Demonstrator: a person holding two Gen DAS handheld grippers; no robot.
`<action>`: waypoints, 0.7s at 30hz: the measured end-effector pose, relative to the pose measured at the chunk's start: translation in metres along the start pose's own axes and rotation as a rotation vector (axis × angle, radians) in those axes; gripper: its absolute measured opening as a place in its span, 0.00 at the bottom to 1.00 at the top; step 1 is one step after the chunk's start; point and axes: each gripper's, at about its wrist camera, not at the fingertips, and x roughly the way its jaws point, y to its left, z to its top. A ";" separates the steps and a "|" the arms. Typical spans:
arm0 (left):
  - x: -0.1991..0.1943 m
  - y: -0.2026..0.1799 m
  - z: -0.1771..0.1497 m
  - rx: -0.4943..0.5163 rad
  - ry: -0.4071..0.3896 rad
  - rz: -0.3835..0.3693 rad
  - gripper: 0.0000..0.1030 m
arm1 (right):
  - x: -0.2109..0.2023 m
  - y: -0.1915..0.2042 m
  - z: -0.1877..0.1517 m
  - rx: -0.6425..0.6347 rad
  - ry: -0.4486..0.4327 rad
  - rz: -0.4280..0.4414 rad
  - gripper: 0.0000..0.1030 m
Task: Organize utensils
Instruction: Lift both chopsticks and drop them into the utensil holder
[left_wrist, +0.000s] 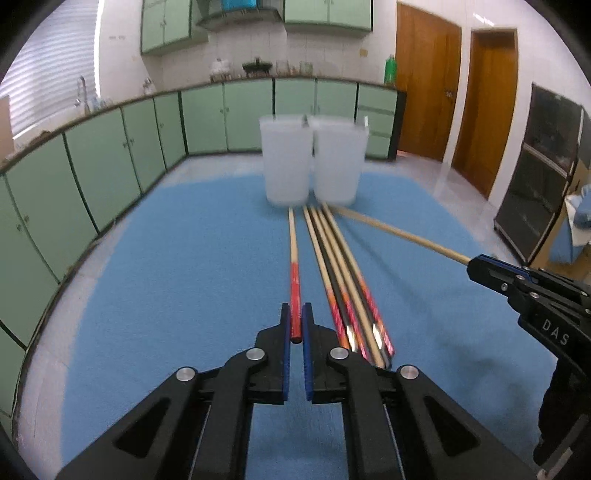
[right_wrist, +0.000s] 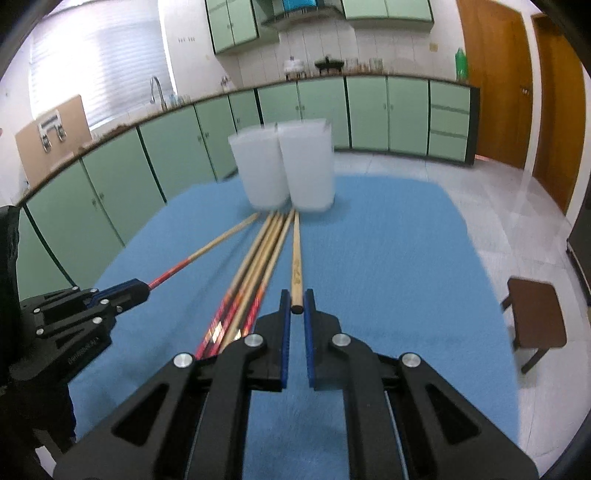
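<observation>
Two chopsticks are pinched: our left gripper (left_wrist: 296, 325) clamps the red-ended chopstick (left_wrist: 294, 258), our right gripper (right_wrist: 296, 308) the plain wooden chopstick (right_wrist: 296, 258). Both shafts point lengthwise toward the two frosted cups (left_wrist: 312, 158), tips just before them; contents we cannot tell. Loose chopsticks (left_wrist: 343, 273) lie between.

A blue cloth (left_wrist: 166, 280) is covering the table, its fuzzy surface running out to a pale edge strip. Two frosted white cups (left_wrist: 286, 162) are standing on it side by side at the far end (touching or nearly so). A bundle of chopsticks (left_wrist: 343, 280) is lying lengthwise on the cloth, tips reaching toward the cups' bases.
</observation>
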 end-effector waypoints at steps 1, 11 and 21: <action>-0.007 0.001 0.007 0.001 -0.024 0.000 0.06 | -0.006 0.000 0.007 -0.007 -0.017 0.001 0.06; -0.048 0.013 0.070 0.013 -0.201 -0.022 0.06 | -0.036 -0.007 0.080 -0.027 -0.129 0.056 0.06; -0.040 0.022 0.126 0.015 -0.240 -0.090 0.05 | -0.035 -0.016 0.156 -0.054 -0.142 0.102 0.06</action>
